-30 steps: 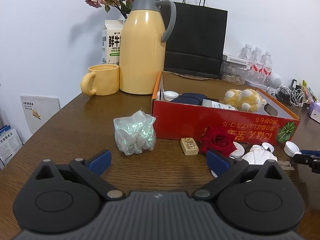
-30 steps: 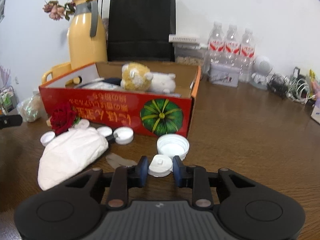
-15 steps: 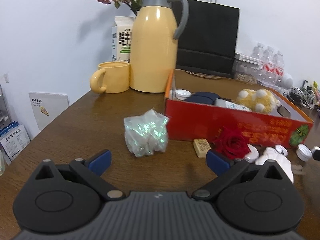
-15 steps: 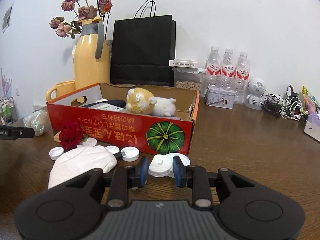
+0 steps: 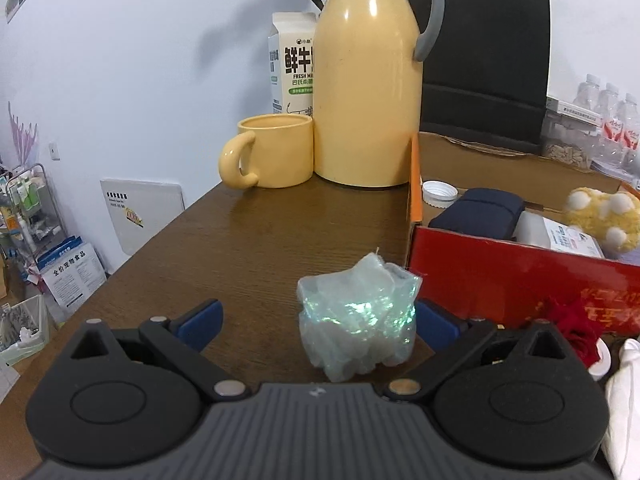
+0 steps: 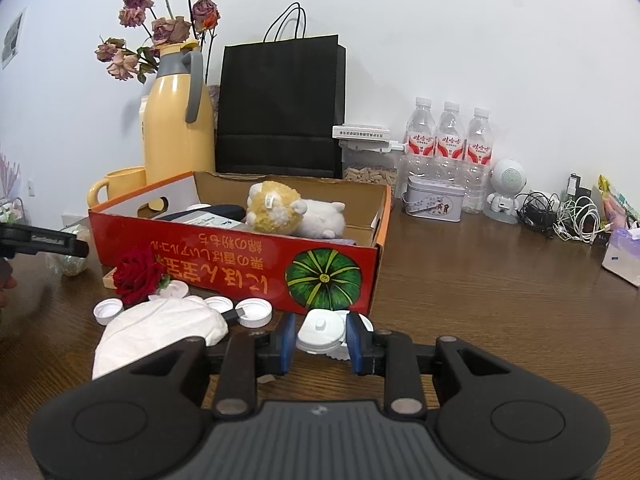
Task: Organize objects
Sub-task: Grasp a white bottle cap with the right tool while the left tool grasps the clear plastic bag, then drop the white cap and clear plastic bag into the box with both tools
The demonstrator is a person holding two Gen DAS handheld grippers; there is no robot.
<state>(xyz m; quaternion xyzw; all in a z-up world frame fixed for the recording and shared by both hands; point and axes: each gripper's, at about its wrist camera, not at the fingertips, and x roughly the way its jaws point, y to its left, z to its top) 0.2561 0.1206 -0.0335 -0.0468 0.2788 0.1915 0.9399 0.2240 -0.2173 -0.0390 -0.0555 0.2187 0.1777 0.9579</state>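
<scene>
Left jaws wide around iridescent wad point(image 5: 358, 320); right jaws tight on white cap point(image 6: 320, 330).

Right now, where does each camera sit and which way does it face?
Left wrist: on the left gripper, tilted down at the iridescent bundle between its open fingers.
Right wrist: on the right gripper, shut on a white cap, facing the red box.
Shared: box, bundle, yellow flask.

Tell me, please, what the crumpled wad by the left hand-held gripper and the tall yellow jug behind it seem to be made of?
The crumpled wad looks like thin translucent plastic film: creased, with a green iridescent sheen. The tall yellow jug has a smooth, glossy shell with bright highlights, painted metal or hard plastic; its grey handle looks matte plastic.
</scene>
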